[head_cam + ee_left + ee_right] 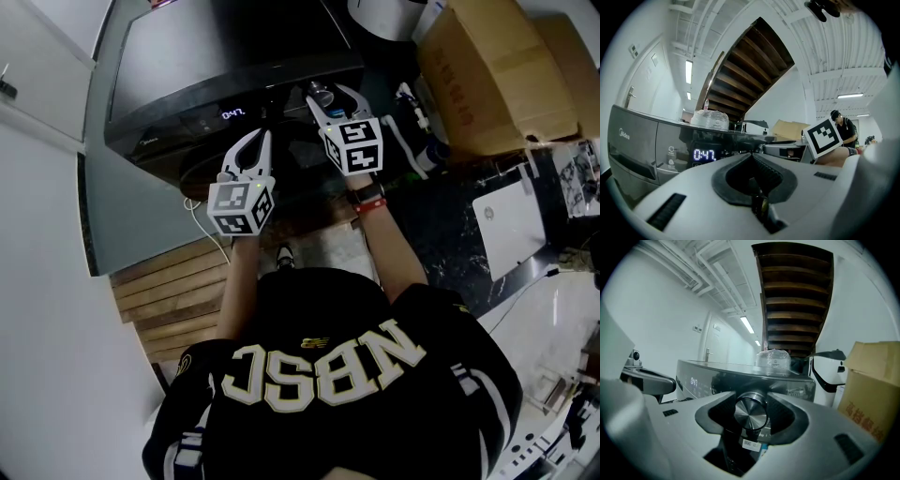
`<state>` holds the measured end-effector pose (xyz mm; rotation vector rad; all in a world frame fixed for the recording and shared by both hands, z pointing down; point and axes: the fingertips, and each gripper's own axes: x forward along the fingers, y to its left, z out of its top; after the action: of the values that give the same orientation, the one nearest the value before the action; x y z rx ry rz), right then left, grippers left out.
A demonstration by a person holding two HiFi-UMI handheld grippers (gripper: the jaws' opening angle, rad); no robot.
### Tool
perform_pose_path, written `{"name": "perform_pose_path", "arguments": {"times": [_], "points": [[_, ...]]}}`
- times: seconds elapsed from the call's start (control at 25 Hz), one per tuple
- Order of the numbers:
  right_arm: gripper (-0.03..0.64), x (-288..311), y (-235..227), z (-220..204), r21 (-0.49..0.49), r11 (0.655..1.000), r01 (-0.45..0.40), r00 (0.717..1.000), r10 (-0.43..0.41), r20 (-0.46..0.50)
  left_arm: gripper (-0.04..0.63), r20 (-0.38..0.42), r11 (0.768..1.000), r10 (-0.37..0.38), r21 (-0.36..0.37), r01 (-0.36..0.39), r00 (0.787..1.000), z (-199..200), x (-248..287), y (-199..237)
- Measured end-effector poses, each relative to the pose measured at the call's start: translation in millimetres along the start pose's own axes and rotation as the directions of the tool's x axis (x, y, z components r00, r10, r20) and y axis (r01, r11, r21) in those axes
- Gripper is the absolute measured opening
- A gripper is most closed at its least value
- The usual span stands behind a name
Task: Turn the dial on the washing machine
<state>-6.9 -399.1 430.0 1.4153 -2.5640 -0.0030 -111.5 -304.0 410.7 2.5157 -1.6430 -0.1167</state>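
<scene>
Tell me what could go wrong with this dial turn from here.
1. The right claw pinches the smooth metal dial only with its tips, so it may slip round the dial instead of turning it.
2. The left claw, shut and empty, hangs close to the control panel near the 0:47 display. A twist of the body could knock it against the panel's controls.

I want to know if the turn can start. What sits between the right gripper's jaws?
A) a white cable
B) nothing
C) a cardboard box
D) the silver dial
D: in the right gripper view, the right gripper has one jaw pad on each side of the round metal dial.
</scene>
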Motion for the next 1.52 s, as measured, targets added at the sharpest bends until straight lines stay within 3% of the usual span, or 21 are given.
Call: {"name": "perform_pose_path", "arguments": {"times": [0.56,0.72,0.92,1.2,1.52], "points": [[0.210,-1,-3,-2,0.085,0.996,-0.006,1.000,0.004,0.021,0.014,-0.009,1.000,-0.005,0.001,0.005,1.000,-3,2,-6],[0.207,-2,-6,-3,0.165,0.986,0.001,0.998,-0.010,0.054,0.014,-0.009,1.000,0.006,-0.004,-0.006,1.000,-4,0,-4],[0.207,-3,-13,-7,0.361,0.933,-0.008,0.994,-0.032,0.105,0.014,-0.007,1.000,0.009,-0.013,-0.009,1.000,-5,0,-2],[0.206,-8,-20,-4,0.513,0.858,-0.029,0.989,-0.048,0.137,0.014,-0.004,1.000,0.001,-0.018,-0.001,1.000,-4,1,-3],[0.204,-8,-17,-2,0.434,0.901,-0.009,0.993,-0.043,0.110,0.014,-0.006,1.000,-0.004,-0.019,0.004,1.000,-5,-1,-4]]}}
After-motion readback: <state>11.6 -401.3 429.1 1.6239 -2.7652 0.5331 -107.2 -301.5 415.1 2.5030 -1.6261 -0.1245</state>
